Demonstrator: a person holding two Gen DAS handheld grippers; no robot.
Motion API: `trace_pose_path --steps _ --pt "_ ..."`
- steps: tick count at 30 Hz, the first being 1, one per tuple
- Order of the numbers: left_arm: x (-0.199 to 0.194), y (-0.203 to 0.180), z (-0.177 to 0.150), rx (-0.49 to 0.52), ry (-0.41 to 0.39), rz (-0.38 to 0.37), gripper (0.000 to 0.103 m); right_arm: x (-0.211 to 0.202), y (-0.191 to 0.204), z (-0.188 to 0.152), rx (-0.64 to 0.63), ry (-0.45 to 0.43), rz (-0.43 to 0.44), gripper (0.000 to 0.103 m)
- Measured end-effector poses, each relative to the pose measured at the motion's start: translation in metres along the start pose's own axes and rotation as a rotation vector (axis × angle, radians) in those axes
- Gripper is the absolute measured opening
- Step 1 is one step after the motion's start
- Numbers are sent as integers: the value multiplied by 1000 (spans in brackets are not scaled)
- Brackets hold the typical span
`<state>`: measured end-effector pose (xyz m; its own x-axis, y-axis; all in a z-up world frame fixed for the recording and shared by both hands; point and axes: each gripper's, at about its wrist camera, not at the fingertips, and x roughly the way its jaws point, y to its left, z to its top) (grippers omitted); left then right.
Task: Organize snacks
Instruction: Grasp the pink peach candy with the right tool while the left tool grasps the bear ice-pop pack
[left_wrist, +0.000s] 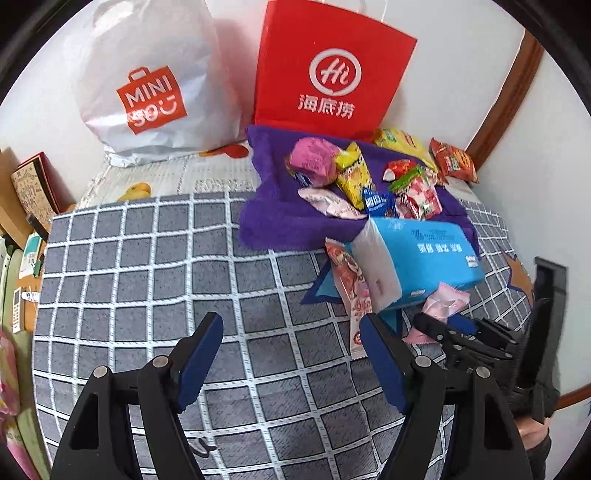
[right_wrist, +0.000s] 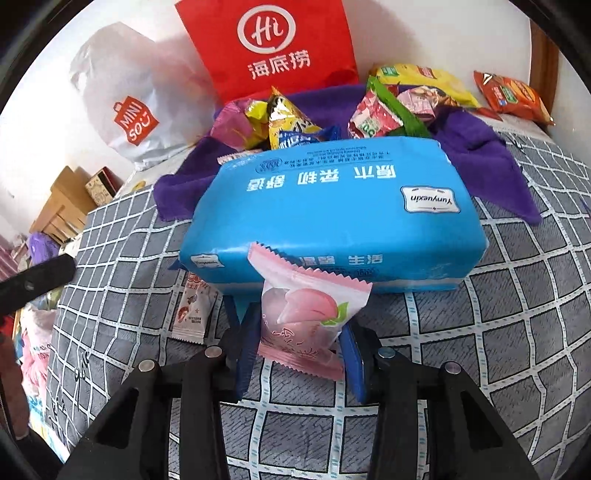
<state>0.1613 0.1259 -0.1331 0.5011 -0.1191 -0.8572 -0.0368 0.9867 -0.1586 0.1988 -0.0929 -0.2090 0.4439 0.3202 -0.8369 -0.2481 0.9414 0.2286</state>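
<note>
A pink peach snack packet (right_wrist: 303, 314) stands between the blue pads of my right gripper (right_wrist: 301, 326), which is shut on it just in front of a blue tissue pack (right_wrist: 332, 214). In the left wrist view the same packet (left_wrist: 445, 301) sits at the tips of the right gripper (left_wrist: 443, 325). My left gripper (left_wrist: 291, 321) hangs open over the checked cloth (left_wrist: 147, 295) with nothing between its fingers. Several snack packets (left_wrist: 354, 177) lie piled on a purple towel (left_wrist: 273, 206) behind the tissue pack (left_wrist: 417, 254).
A red paper bag (left_wrist: 328, 74) and a white plastic bag (left_wrist: 147, 85) stand against the back wall. A long pink-and-white packet (left_wrist: 351, 284) lies left of the tissue pack. An orange packet (right_wrist: 513, 96) lies at the far right. Boxes (right_wrist: 66, 206) stand off the left edge.
</note>
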Motion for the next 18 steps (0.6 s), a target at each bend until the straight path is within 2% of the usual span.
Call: trace_pose_path --steps 10,14,18 --pt "46 -40 -12 49 79 -13 74 -47 -32 -13 -22 -65 -25 41" --pt "62 -59 -11 85 91 23 73 -57 -44 -17 -35 -72 -50 41" --pt "78 -65 -12 74 108 48 71 -63 -51 -20 -46 -87 -78 41"
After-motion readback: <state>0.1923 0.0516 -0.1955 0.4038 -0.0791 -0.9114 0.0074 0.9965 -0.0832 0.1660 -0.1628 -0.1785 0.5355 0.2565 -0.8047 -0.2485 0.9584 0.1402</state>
